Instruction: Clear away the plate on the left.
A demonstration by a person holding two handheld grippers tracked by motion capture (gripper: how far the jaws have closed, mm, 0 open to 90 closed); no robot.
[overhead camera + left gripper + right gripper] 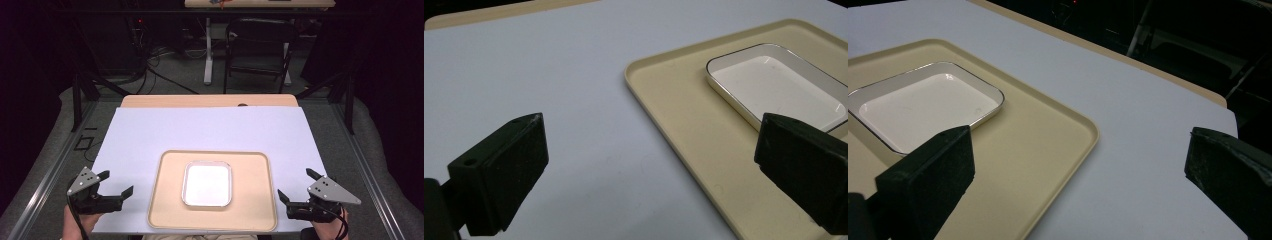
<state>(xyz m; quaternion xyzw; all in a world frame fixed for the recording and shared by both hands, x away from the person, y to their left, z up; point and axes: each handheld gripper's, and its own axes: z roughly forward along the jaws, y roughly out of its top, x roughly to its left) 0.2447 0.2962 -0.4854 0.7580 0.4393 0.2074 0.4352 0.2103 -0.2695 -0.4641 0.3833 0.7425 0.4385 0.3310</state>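
Seen from the high view, a white dish is set mid-tray on the worktop, flanked by the left claw and right claw, both spread wide and empty. Along each gripper view, the dish is seen beyond parted jaws.

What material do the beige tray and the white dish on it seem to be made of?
The beige tray looks like moulded plastic with a matte finish: even colour, rounded raised rim, soft dull reflections. The white dish seems glazed ceramic or enamelled metal; I cannot tell which. Its surface is glossy, with small bright highlights in the gripper views, and a thin dark line runs along its rim.
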